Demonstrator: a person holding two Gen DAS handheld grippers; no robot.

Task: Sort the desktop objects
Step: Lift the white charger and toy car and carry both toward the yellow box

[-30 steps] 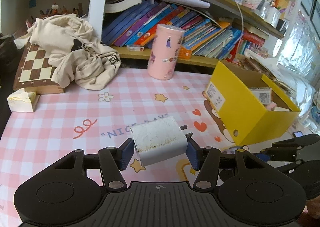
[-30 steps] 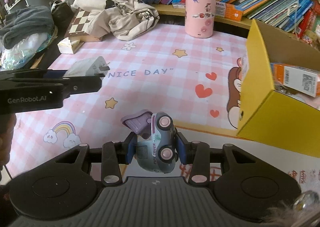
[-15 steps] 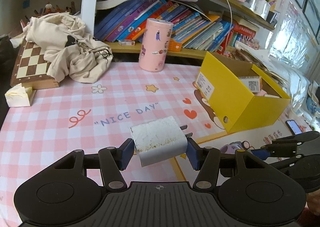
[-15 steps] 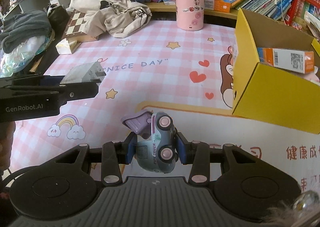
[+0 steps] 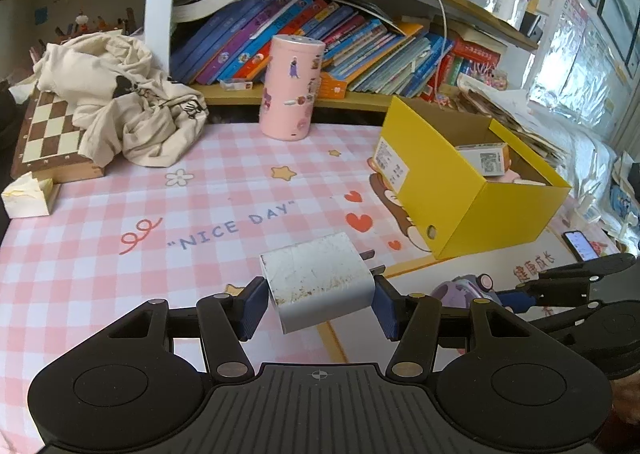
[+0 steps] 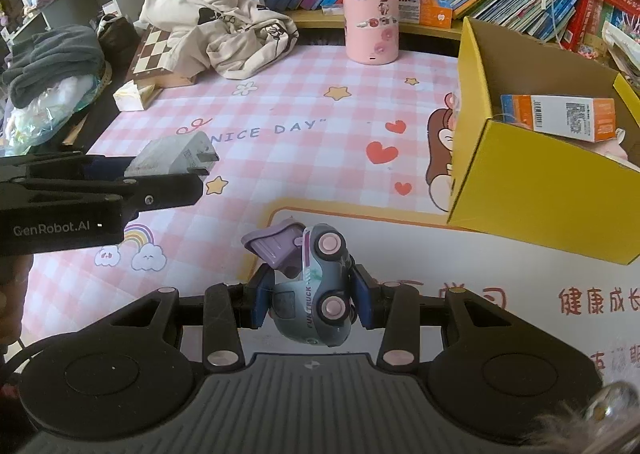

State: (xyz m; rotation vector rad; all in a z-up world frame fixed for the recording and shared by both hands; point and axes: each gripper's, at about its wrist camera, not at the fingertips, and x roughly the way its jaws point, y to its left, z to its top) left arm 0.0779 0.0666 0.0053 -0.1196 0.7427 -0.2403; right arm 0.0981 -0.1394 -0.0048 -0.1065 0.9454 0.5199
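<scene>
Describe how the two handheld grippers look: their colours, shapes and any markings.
Both are matte black plastic. The left gripper and right gripper each have a ribbed centre plate, two round discs, angled linkage arms with silver pins, and dark blue finger pads. From the side, the left one bears white "GenRobot.AI" lettering.

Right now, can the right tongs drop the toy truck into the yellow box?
Probably yes. The right tongs hold the toy truck, and the yellow box sits open-topped just ahead to the right. Nothing stands between them, though the near wall needs clearing.
</scene>
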